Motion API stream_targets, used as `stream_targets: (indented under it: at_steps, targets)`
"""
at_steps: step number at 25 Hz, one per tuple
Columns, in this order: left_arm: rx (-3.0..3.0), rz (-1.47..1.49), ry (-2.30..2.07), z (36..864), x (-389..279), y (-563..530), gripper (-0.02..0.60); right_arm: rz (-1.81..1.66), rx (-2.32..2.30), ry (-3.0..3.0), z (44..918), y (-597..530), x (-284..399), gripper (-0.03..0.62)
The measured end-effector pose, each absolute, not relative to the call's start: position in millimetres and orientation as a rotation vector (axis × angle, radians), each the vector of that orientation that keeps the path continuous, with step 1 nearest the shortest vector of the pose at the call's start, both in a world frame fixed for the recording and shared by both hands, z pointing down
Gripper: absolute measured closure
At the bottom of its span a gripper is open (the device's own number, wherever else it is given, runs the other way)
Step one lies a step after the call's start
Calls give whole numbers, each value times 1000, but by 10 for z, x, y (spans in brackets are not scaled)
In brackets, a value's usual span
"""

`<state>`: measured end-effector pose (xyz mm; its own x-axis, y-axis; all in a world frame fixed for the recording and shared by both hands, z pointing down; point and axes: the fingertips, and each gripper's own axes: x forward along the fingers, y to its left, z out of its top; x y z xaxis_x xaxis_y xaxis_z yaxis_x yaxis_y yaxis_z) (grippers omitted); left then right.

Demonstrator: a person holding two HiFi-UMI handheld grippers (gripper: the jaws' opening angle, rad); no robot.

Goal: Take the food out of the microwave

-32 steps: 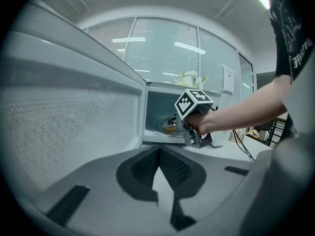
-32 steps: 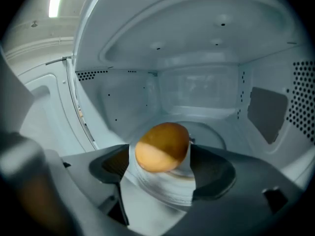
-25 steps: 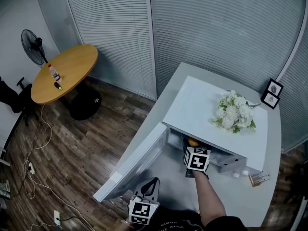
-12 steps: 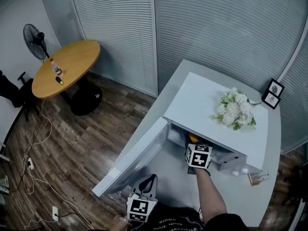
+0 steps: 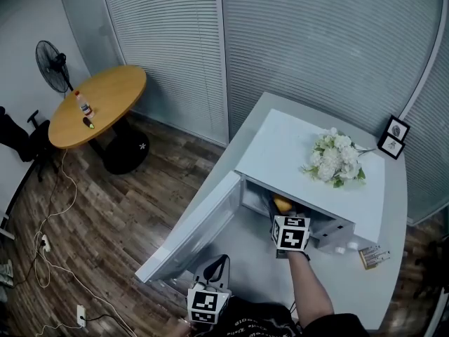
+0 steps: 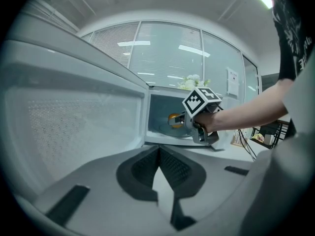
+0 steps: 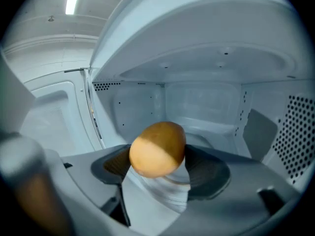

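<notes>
A round orange-brown piece of food [image 7: 157, 149] hangs just above the glass turntable [image 7: 165, 193] inside the white microwave [image 5: 309, 160]. My right gripper [image 7: 160, 165] is shut on it, a pad pressing each side. In the head view the food [image 5: 281, 203] shows at the oven's mouth, just beyond the right gripper's marker cube [image 5: 290, 232]. The left gripper view shows the same food [image 6: 174, 118] in the right gripper [image 6: 181, 121] at the cavity's front. My left gripper [image 6: 158, 151] is shut on nothing, low in front of the open door [image 5: 196, 234].
The microwave door [image 6: 74, 117] swings out to the left. White flowers [image 5: 333, 156] lie on the oven's top. Two small picture frames [image 5: 393, 137] and a card [image 5: 370, 256] sit on the grey counter. A round wooden table [image 5: 98, 104] and a fan [image 5: 52, 65] stand far left.
My right gripper has risen a little with the food between its pads, and the food now shows more at the oven's mouth. The left gripper has stayed where it was.
</notes>
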<state>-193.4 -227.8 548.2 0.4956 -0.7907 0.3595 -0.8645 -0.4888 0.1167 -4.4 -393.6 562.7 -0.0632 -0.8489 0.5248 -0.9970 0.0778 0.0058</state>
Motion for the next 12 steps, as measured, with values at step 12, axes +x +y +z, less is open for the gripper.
stream_targets:
  at_steps: [12]
  targets:
    - [2409, 331, -1475, 5465, -1826, -2065, 574, 443, 1750, -2032, 5505, -3498, -35, 247]
